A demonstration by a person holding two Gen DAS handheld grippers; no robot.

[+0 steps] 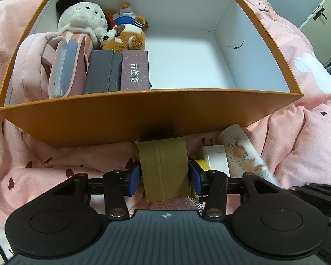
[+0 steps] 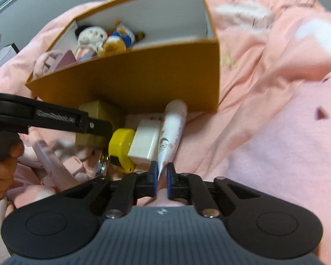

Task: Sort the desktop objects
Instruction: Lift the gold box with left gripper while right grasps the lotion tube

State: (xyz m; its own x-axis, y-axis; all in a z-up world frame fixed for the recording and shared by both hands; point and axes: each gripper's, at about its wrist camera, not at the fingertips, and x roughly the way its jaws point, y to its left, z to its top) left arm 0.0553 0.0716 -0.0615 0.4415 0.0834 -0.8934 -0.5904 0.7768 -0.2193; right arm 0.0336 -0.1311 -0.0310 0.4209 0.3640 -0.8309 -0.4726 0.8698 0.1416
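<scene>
Pink bedding (image 1: 302, 145) printed with small dark hearts lies under an orange box (image 1: 143, 119), the landmark for everything else. Inside it, at its left end, sit plush toys (image 1: 112, 26) and small cases. Just outside its near wall, the left gripper (image 1: 164, 172) clamps an olive-green carton (image 1: 163, 167). Right of that carton (beside a white charger (image 2: 144, 142) and yellow tape measure (image 2: 120, 145)) the right gripper (image 2: 161, 172) pinches the crimped tail of a floral tube (image 2: 172, 130).
</scene>
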